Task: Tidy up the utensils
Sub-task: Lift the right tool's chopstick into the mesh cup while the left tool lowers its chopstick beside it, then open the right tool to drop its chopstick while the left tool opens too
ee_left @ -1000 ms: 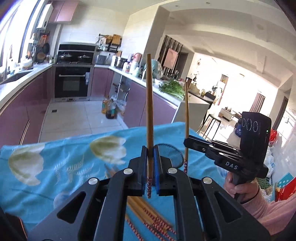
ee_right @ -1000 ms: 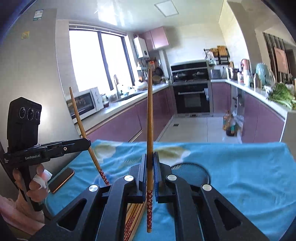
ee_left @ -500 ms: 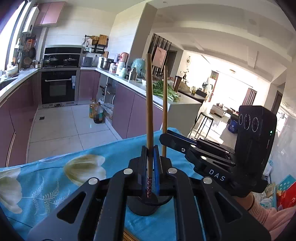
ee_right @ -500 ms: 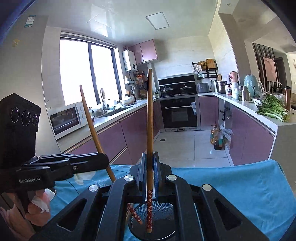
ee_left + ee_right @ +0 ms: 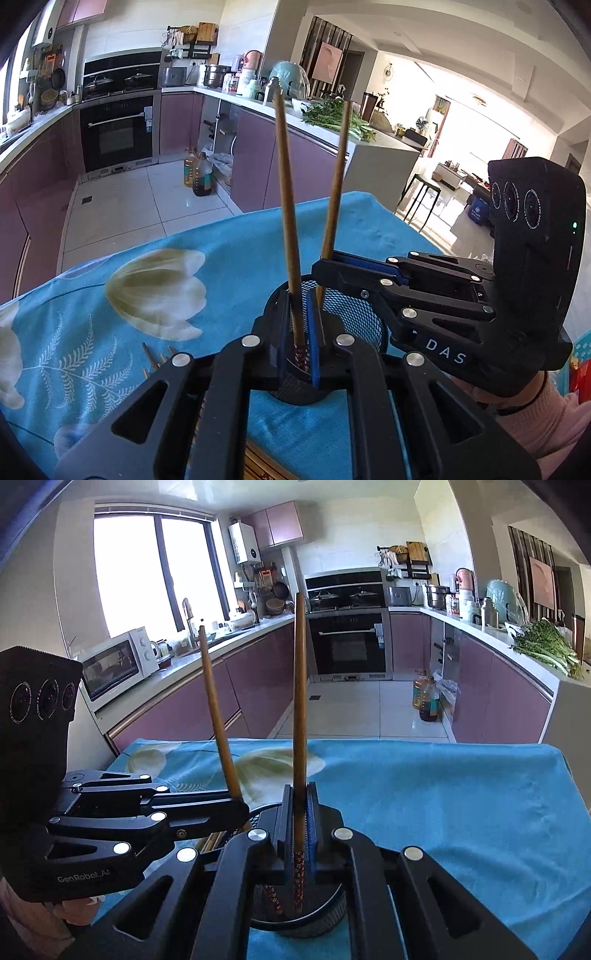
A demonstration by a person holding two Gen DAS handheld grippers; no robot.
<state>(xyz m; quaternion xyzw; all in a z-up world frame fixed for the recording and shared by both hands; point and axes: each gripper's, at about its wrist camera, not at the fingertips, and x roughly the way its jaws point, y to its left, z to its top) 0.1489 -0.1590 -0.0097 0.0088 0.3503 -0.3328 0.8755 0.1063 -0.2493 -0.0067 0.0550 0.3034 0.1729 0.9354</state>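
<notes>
Black mesh utensil holder (image 5: 354, 321) sits on the blue floral tablecloth (image 5: 110, 325) covering the tabletop, directly under both tongs. Left tongs (image 5: 297, 325) clamped on a brown wooden chopstick (image 5: 286, 206), held near upright, patterned red end down inside the holder. Right tongs (image 5: 321, 275) come in from the right in the left wrist view, clamped on a second chopstick (image 5: 334, 184) that leans slightly right at the top, lower end dipping into the holder just beside the first. Hand in pink sleeve (image 5: 532, 417) grips the right tool.

Right wrist view: right tongs (image 5: 299, 827) shut on their chopstick (image 5: 300, 701), red patterned tip (image 5: 298, 882) reaching the holder's (image 5: 317, 919) bottom. Left tongs (image 5: 242, 810) enter from the left, holding the other chopstick (image 5: 216, 716), tilted with top to the left; its patterned end (image 5: 275, 901) is also in the holder. The two lower ends sit close together, tops well apart.

More chopsticks (image 5: 155, 356) lie flat on the cloth at near left of the holder, tips visible, rest hidden behind the tool body. Far behind: purple kitchen cabinets (image 5: 192, 701), built-in oven (image 5: 349, 642), microwave (image 5: 114, 664), green vegetables (image 5: 546, 642) on the counter at right.
</notes>
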